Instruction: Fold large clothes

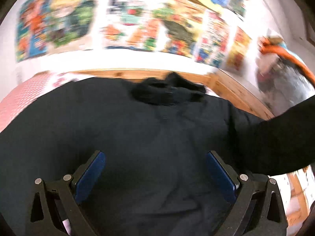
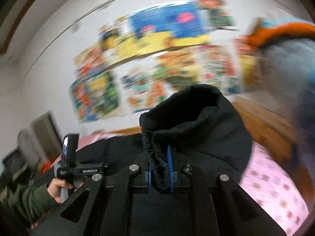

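Your right gripper (image 2: 160, 174) sits at the lower middle of its view, its blue pads (image 2: 171, 169) pinched tight on a bunched fold of the black jacket (image 2: 196, 129). That fold stands up between the pads, and the cloth above it rises into a hooded or collared hump that fills the middle of the frame. At the lower left of the same view your left hand (image 2: 58, 186), in a green sleeve, grips the handle of the other tool.

Your left gripper (image 1: 155, 175) is spread wide at the bottom of its view, its blue pads (image 1: 91, 174) well apart and nothing between them; the jacket (image 1: 118, 127) lies under it, spread flat over most of the frame, with its darker collar (image 1: 169, 92) bunched at the upper middle. A black sleeve (image 1: 275, 137) crosses in from the right edge.

Under the jacket you have a pink patterned bedsheet (image 2: 273, 188), showing at the lower right of the right view and at the left edge of the left view. A wooden bed frame (image 1: 236, 90) runs behind it. Blurred colourful posters (image 1: 137, 23) cover the white wall across the top of both views.
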`<state>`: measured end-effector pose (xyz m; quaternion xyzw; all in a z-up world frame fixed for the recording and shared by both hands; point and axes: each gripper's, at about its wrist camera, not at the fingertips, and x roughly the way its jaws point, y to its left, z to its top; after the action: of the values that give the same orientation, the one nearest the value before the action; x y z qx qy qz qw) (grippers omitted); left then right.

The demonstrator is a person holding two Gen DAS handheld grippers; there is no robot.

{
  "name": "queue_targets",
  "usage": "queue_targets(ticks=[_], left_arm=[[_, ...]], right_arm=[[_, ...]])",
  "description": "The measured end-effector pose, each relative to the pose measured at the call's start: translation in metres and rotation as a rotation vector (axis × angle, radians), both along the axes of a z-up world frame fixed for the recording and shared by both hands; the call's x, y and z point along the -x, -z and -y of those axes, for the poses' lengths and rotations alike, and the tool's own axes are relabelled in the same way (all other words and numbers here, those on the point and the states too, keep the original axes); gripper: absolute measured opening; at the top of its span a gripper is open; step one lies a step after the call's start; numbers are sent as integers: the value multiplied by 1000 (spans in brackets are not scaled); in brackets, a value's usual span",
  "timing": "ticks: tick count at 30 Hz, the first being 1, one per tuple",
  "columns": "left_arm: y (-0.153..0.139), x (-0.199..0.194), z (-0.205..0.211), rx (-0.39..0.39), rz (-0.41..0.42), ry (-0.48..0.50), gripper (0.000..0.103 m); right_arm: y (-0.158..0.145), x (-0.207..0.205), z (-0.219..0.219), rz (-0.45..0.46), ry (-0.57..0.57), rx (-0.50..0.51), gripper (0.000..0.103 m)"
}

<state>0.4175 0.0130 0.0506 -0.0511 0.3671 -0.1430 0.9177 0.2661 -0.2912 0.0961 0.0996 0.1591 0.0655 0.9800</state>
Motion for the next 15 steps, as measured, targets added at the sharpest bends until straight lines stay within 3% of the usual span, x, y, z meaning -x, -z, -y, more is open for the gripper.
queue_targets(ticks=[3,7,10,11,12,15], left_arm=[[-1,3,-41,-9,-4,-108,102],[7,5,-74,0,8,-175,102],[22,2,-88,94,-11,-173,102],[28,1,-91,133,-16,-163,102],[34,0,-94,182,-17,-145,102],[43,-1,-94,244,-11,-98,102]], right_arm=[[4,-23,-64,-42,-160,58,12],[30,-45,-121,-117,-267,130,16],[56,-55,-151,-200,-366,141,41],[65,-54,-155,-230,-390,133,63],[70,-55,-156,-243,-391,128,79],[85,-40,-146,-276,-408,130,79]])
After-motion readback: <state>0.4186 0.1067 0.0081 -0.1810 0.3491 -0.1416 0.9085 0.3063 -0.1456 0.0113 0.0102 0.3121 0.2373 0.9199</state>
